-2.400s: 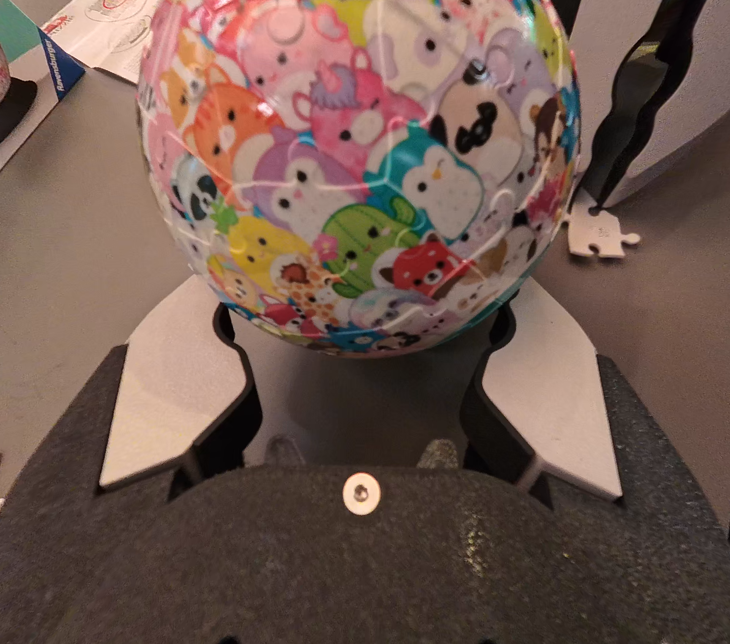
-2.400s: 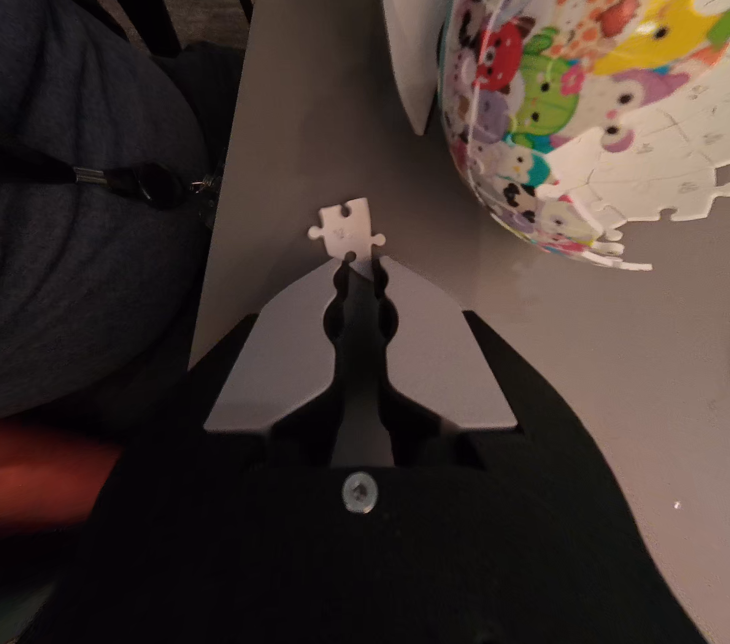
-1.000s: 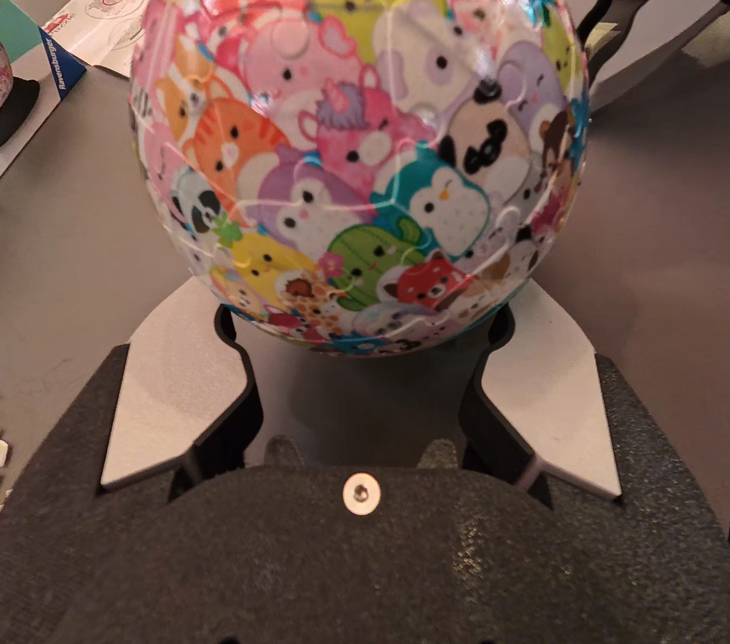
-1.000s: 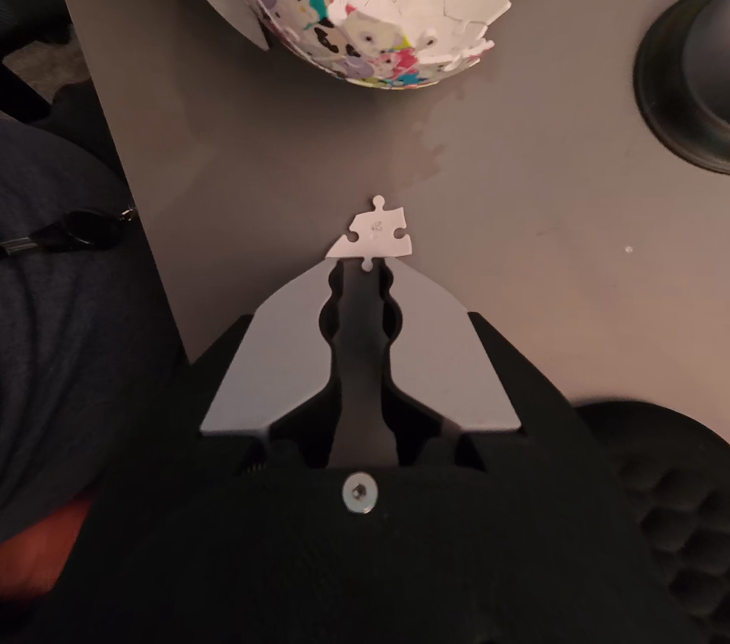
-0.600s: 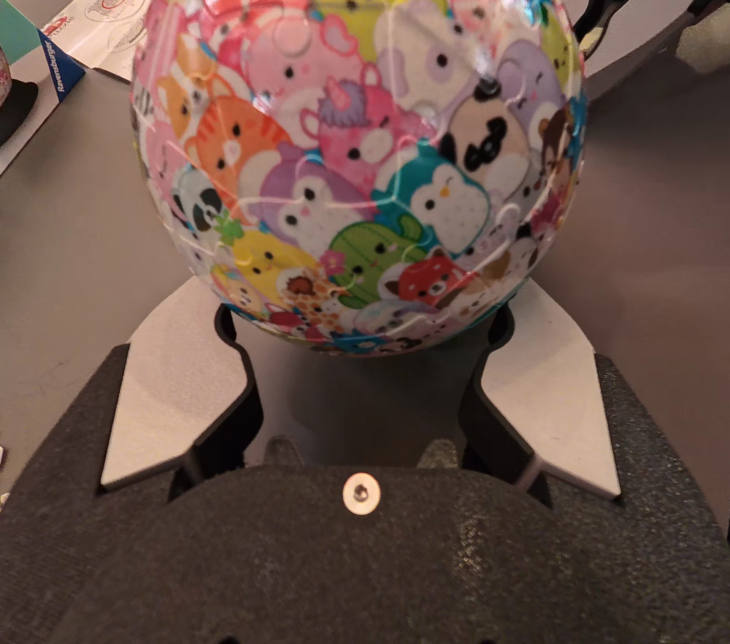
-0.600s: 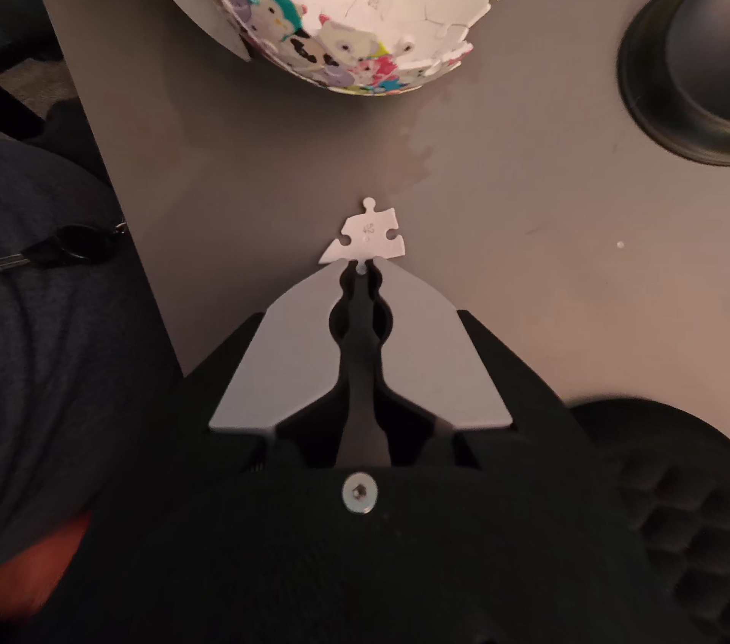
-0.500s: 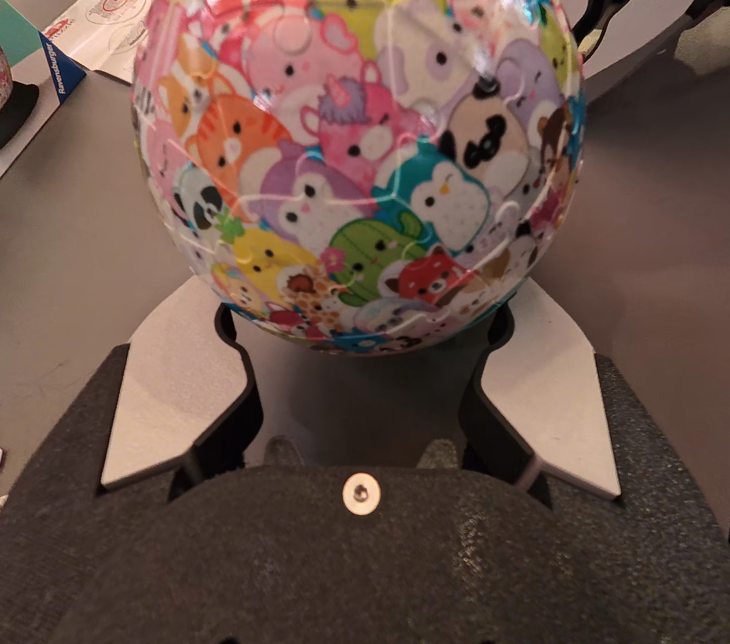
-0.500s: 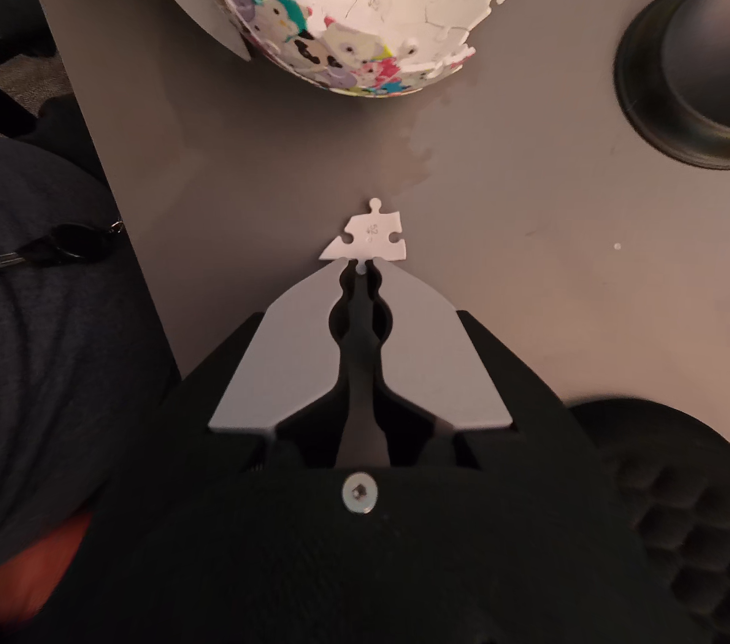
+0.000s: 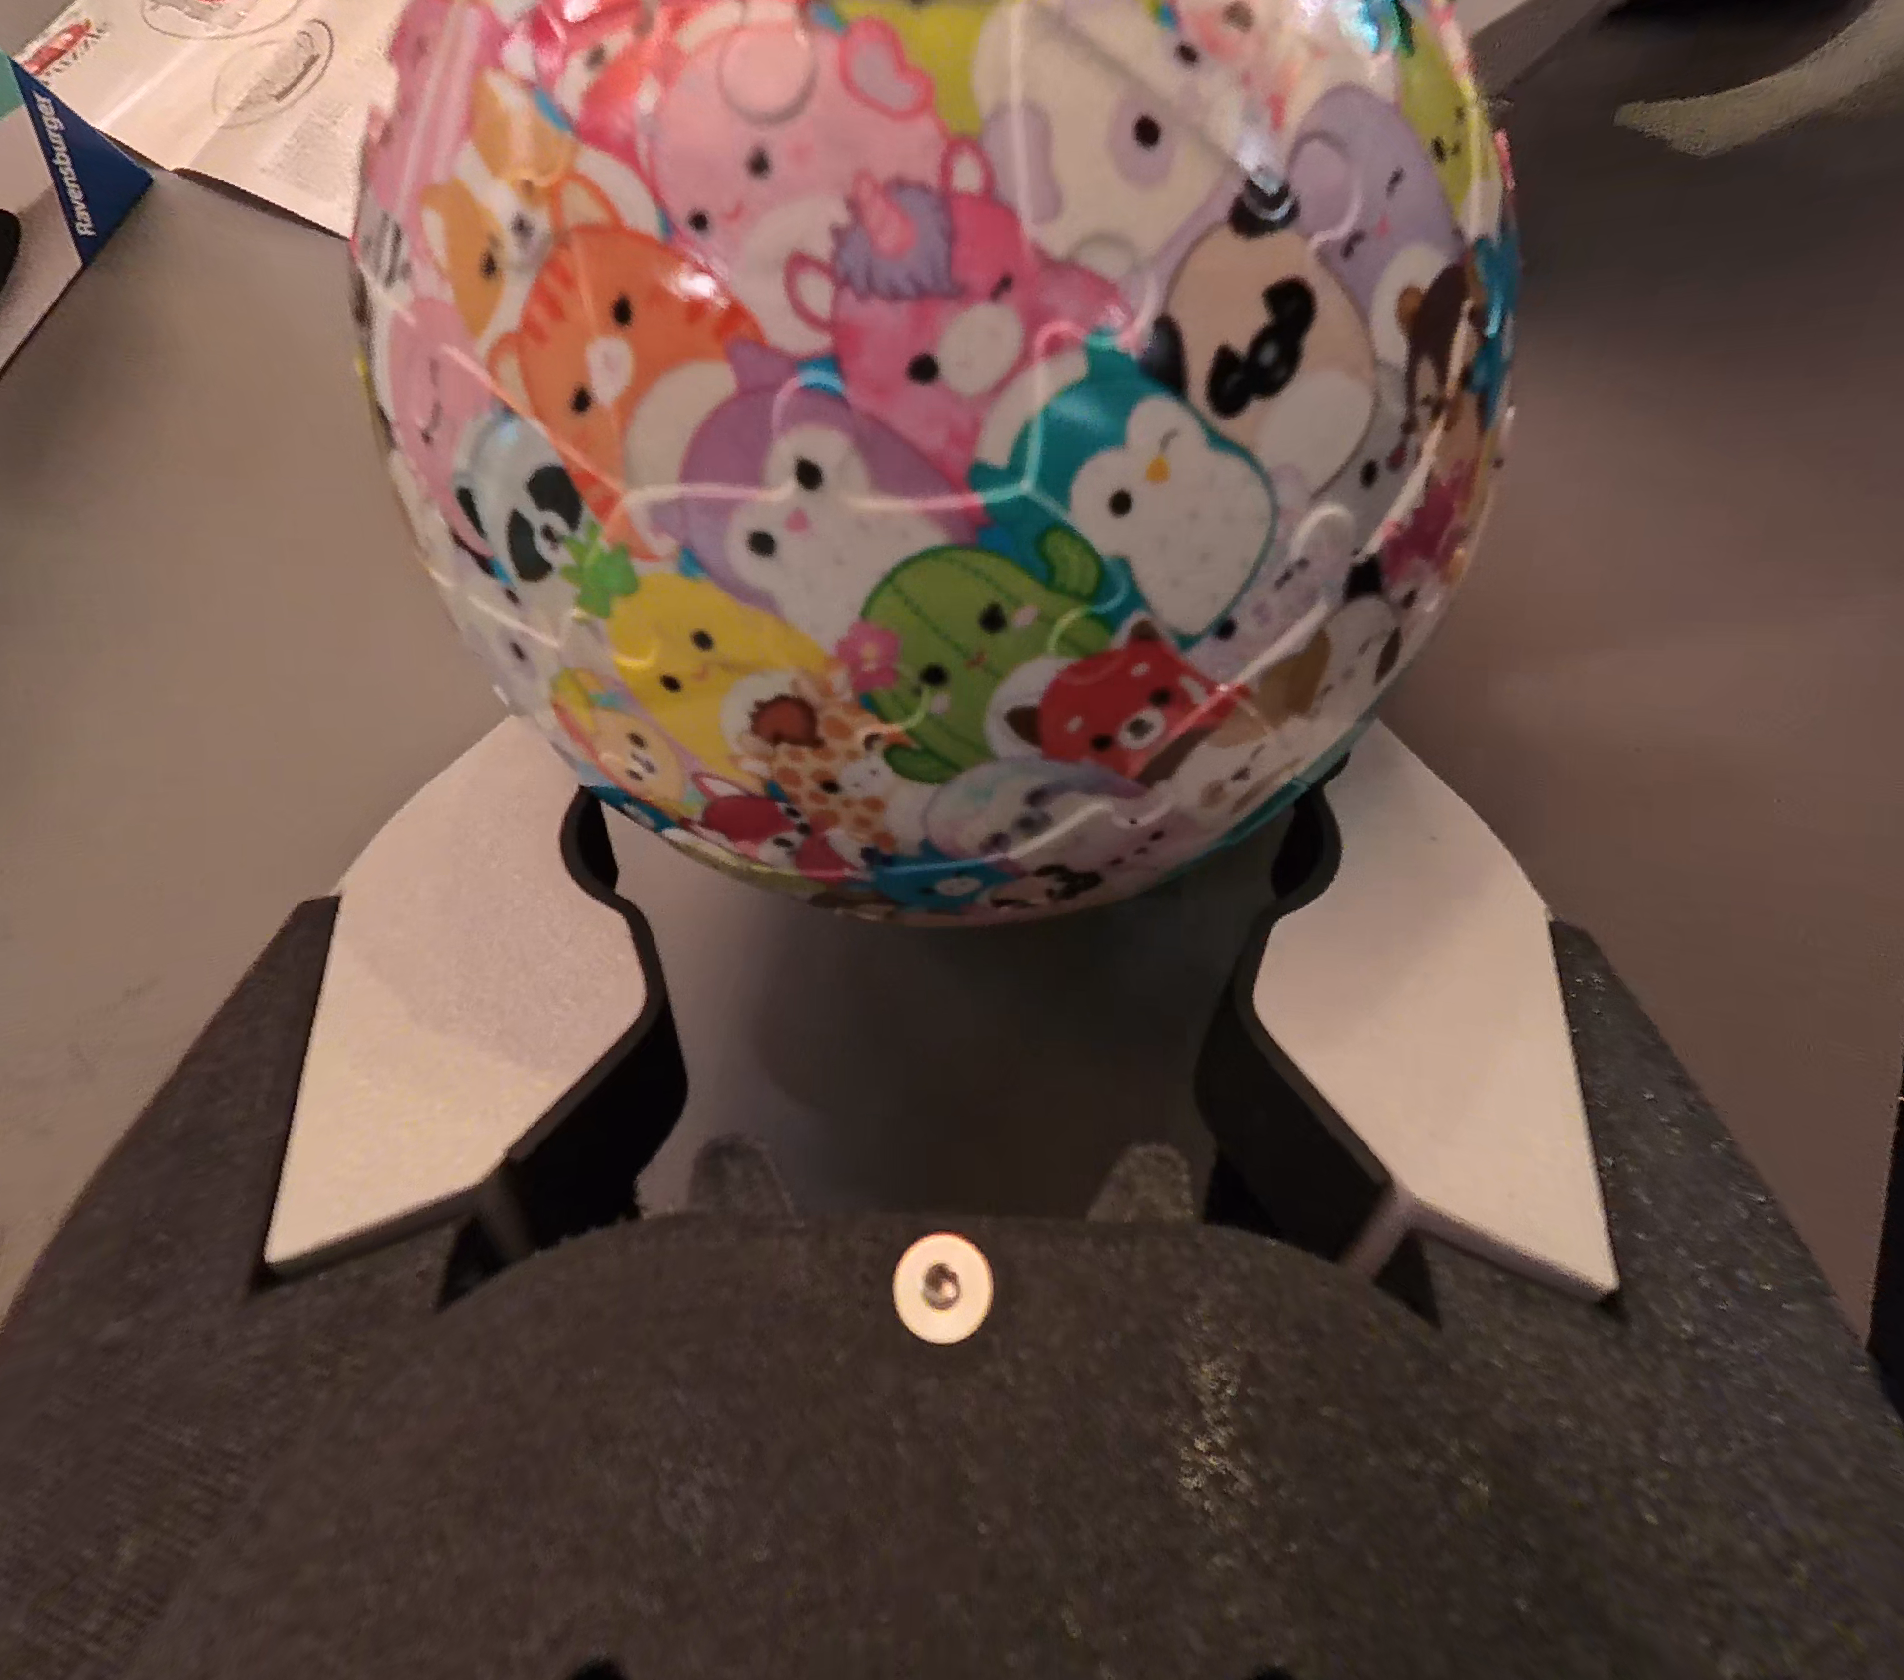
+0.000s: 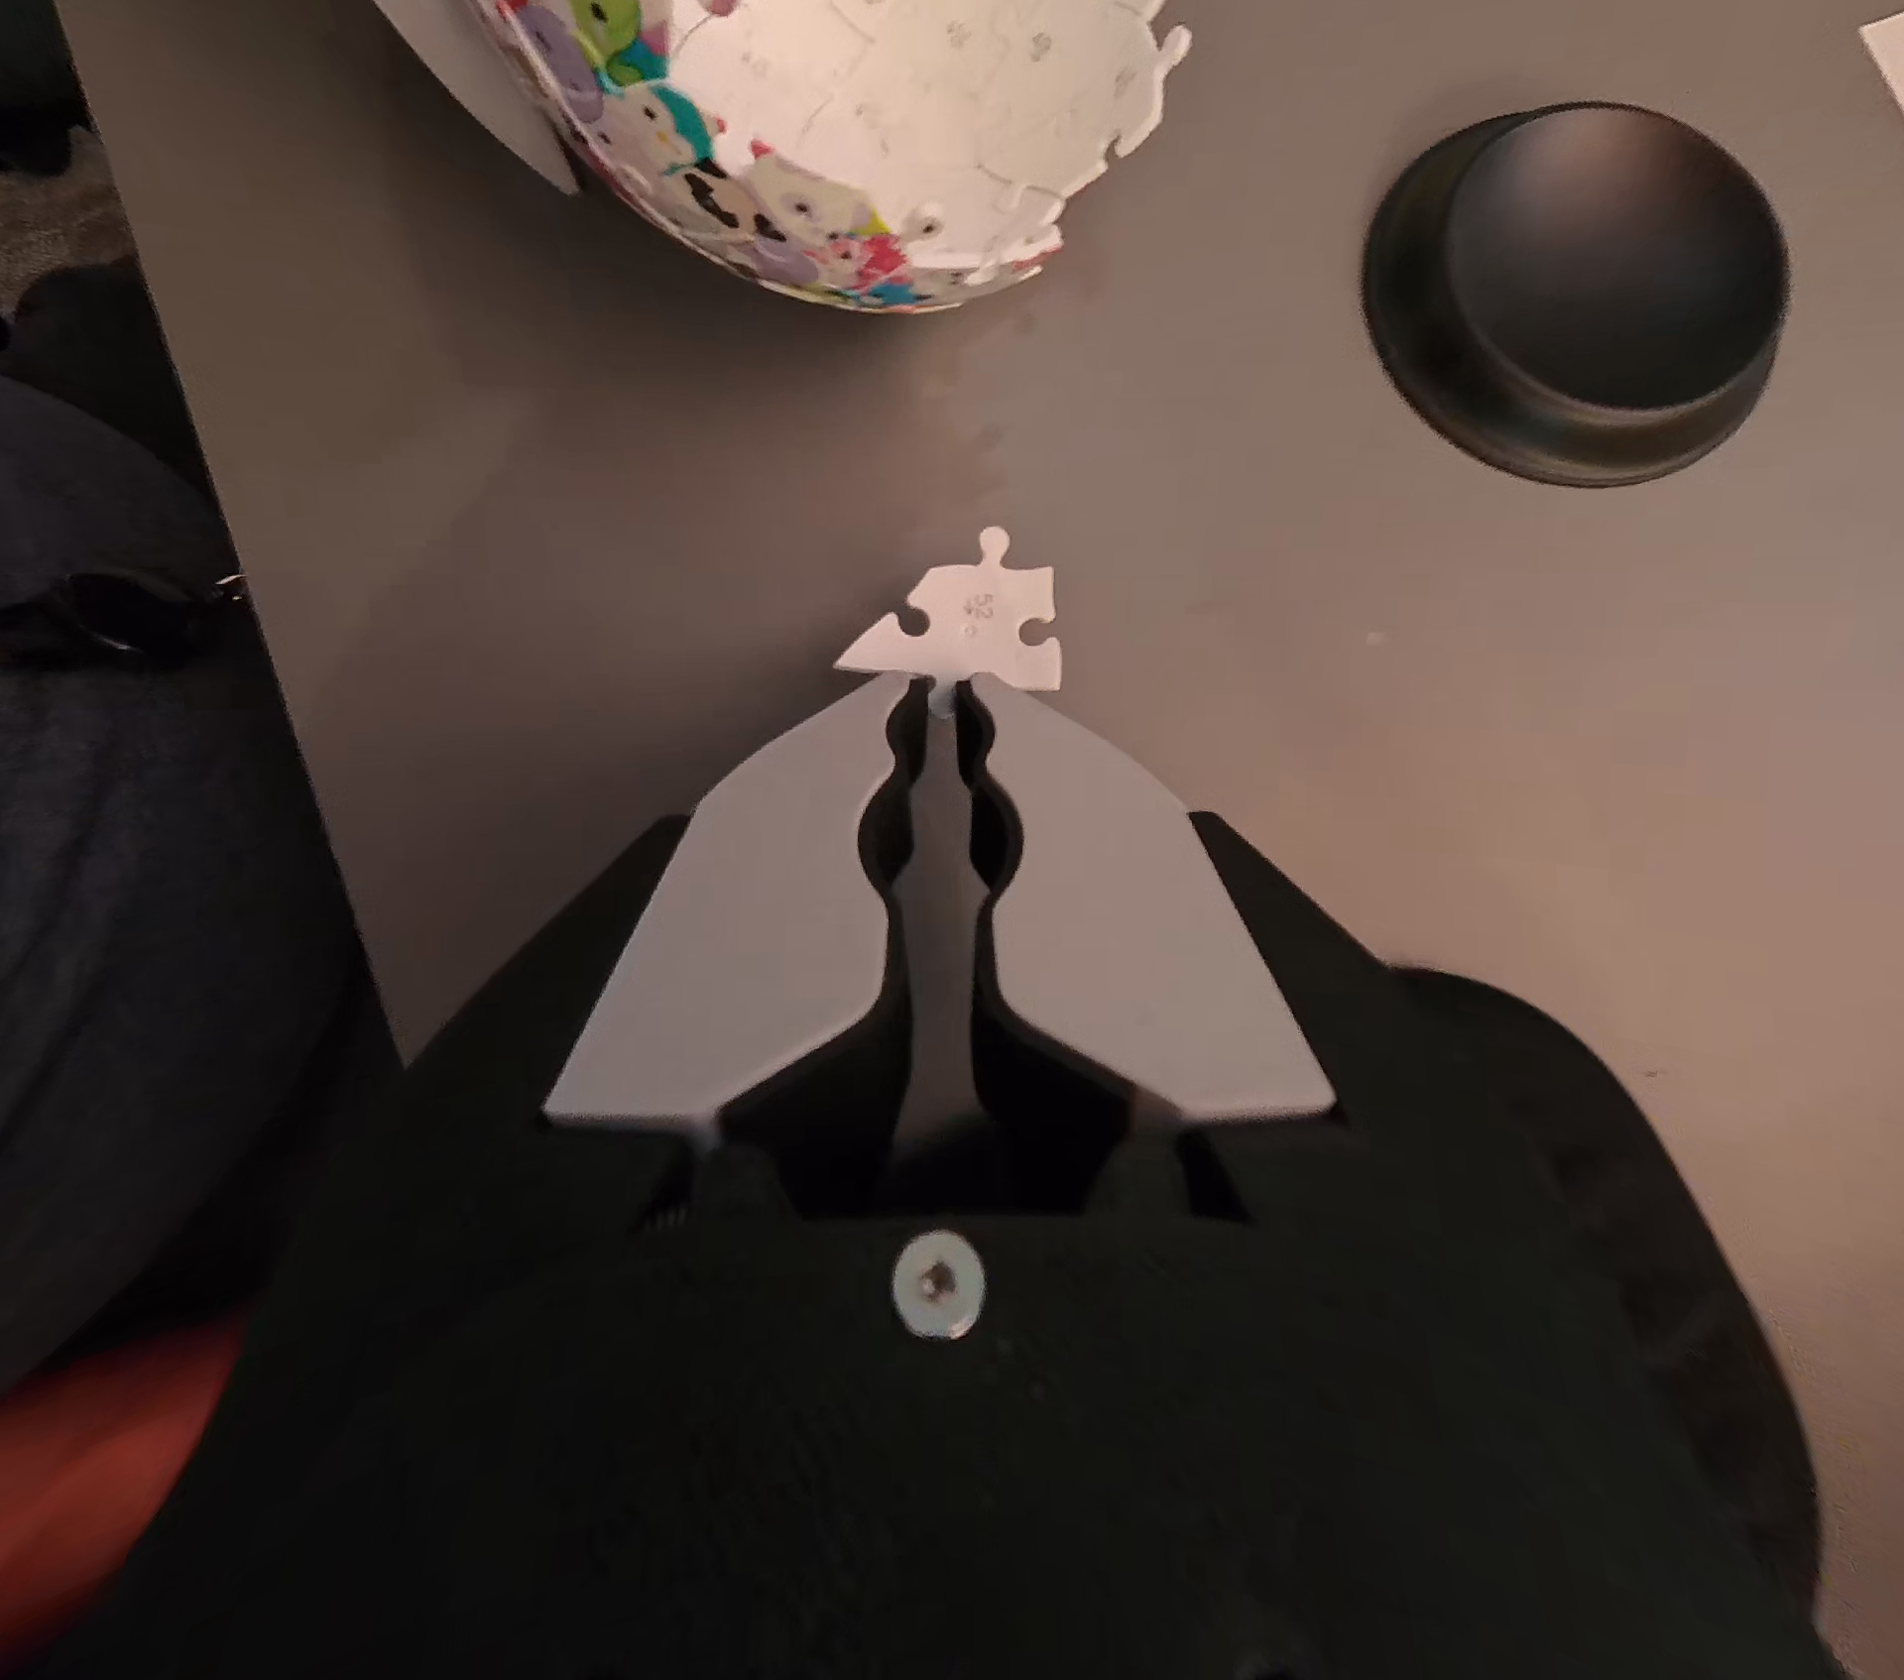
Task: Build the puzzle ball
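The puzzle ball (image 9: 927, 353), covered in colourful plush-animal pictures, fills the left wrist view. My left gripper (image 9: 943, 806) has its jaws wide apart and pressed on the ball's lower sides. In the right wrist view the ball (image 10: 927, 13) shows its open side, with a white inside and a jagged rim. One left finger (image 10: 412, 13) lies against its left flank. My right gripper (image 10: 940, 688) is shut on the tab of a loose puzzle piece (image 10: 963, 626), white side up, just above the grey table (image 10: 1236, 806).
A black round stand (image 10: 1576, 301) sits on the table to the right of the ball. A blue box (image 9: 72, 178) and a paper leaflet (image 9: 258, 3) lie at the far left. The table's edge and a person's dark clothing (image 10: 124, 806) are at the left.
My right jaws have closed on the piece's tab. The right gripper has moved with the piece, so the ball's opening and the black stand show more fully. The left gripper has kept its grip.
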`<state>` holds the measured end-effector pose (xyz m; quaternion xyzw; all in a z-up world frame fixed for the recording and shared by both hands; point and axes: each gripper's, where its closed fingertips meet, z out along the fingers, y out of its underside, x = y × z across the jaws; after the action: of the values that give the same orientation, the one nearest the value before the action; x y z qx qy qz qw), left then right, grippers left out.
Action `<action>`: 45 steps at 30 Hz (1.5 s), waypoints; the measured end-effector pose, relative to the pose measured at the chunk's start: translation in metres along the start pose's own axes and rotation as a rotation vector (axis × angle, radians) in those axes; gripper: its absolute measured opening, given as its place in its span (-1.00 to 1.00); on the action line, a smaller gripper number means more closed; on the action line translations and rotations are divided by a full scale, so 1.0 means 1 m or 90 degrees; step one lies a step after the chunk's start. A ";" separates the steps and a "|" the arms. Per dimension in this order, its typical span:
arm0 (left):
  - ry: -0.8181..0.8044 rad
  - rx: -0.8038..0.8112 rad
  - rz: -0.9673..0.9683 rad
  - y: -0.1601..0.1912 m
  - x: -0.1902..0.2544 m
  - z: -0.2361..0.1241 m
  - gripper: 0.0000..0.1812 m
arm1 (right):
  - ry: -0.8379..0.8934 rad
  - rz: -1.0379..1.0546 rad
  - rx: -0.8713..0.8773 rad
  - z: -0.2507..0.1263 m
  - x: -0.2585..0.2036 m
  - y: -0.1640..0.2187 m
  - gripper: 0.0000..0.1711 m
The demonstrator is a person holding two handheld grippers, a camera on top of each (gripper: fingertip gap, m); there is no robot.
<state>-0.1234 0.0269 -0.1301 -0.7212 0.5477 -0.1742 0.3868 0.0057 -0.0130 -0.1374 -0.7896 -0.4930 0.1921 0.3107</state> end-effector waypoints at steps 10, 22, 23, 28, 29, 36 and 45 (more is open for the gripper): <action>0.025 -0.015 -0.027 0.000 0.000 0.001 0.39 | -0.034 -0.055 0.004 -0.001 0.028 -0.016 -0.93; 0.023 -0.004 -0.031 0.002 -0.001 -0.001 0.38 | -0.090 -0.047 -0.079 0.024 0.034 -0.001 -0.93; 0.022 -0.001 -0.031 0.002 -0.001 -0.001 0.38 | -0.092 -0.047 -0.081 0.025 0.034 0.000 -0.93; 0.026 0.020 -0.041 0.001 0.000 -0.006 0.38 | -0.107 -0.038 -0.074 0.028 0.032 -0.002 -0.92; 0.027 0.020 -0.043 0.002 0.000 -0.006 0.38 | -0.109 -0.038 -0.073 0.028 0.032 -0.003 -0.92; 0.024 0.025 -0.043 0.006 0.001 -0.008 0.37 | -0.124 -0.050 -0.058 0.029 0.029 -0.008 -0.93; 0.017 0.029 -0.052 0.007 0.000 -0.014 0.37 | -0.144 -0.057 -0.051 0.033 0.027 -0.014 -0.93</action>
<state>-0.1376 0.0212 -0.1263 -0.7316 0.5184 -0.2120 0.3887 -0.0113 0.0250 -0.1520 -0.7519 -0.5668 0.2462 0.2299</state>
